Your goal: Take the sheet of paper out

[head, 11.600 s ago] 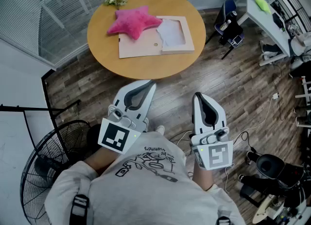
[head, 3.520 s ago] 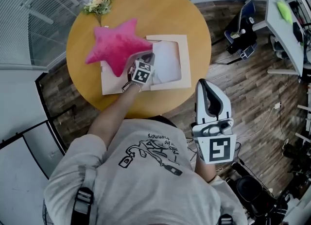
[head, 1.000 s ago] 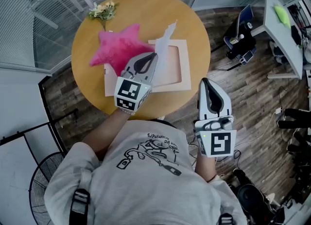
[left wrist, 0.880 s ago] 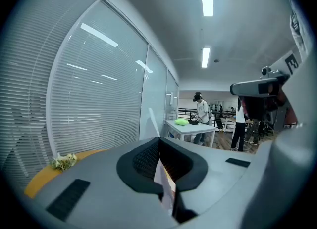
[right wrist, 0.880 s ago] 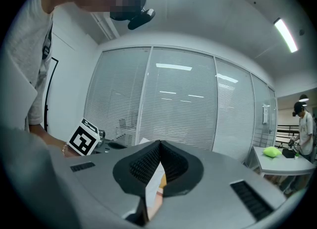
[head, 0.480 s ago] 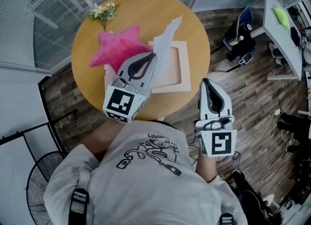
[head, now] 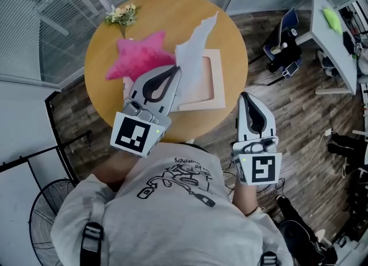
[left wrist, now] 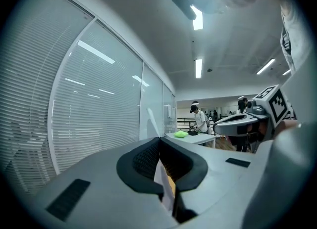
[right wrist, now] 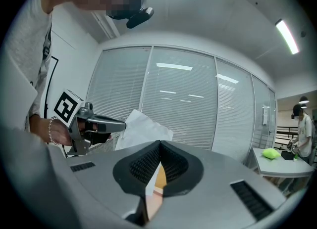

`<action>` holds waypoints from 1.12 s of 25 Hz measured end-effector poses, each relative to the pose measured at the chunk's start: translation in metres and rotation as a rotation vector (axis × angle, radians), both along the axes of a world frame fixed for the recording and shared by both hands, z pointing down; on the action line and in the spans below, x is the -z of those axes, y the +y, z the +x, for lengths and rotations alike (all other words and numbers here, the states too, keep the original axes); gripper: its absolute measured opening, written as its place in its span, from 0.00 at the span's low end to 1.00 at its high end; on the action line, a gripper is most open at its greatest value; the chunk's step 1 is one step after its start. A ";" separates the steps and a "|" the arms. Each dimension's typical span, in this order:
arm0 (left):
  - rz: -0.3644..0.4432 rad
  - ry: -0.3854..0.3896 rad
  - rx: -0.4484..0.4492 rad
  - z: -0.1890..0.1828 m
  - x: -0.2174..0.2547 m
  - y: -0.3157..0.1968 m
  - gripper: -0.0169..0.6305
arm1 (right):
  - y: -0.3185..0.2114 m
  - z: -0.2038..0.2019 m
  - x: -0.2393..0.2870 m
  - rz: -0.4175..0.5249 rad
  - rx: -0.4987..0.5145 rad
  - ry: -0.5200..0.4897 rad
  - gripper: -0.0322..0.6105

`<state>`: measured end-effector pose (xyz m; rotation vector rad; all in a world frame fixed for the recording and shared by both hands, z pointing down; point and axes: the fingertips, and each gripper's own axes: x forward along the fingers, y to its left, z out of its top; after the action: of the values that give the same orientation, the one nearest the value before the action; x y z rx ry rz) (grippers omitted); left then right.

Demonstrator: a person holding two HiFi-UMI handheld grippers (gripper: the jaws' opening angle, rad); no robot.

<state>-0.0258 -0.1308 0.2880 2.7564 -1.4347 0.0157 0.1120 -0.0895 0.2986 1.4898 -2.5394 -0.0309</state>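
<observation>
A white sheet of paper [head: 192, 58] hangs in the air above the round wooden table [head: 167, 6]. My left gripper [head: 175, 69] is shut on its lower edge, and a strip of the sheet [left wrist: 162, 179] shows between the closed jaws. Below it lies the open flat cardboard box [head: 214, 89], its pale inside bare. My right gripper [head: 248, 96] is held off the table's near right edge, shut with nothing in it. In the right gripper view the left gripper [right wrist: 101, 124] holds the sheet [right wrist: 143, 124] up level.
A pink star cushion [head: 141, 57] lies on the box's left flap, with a small bunch of flowers [head: 122, 13] behind it. A fan [head: 43, 213] stands at lower left; a chair [head: 282, 46] and a desk [head: 336, 18] stand at right, with glass walls behind the table.
My left gripper has risen towards the camera with the sheet, which now hangs higher over the box. The right gripper has kept still.
</observation>
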 end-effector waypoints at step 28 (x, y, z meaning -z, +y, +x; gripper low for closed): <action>0.023 0.025 0.014 -0.004 0.016 0.010 0.06 | -0.002 0.004 0.000 -0.008 0.000 0.009 0.06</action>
<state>-0.0299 -0.1209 0.2718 2.7537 -1.4574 -0.0355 0.1156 -0.0913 0.2985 1.4834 -2.5298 -0.0277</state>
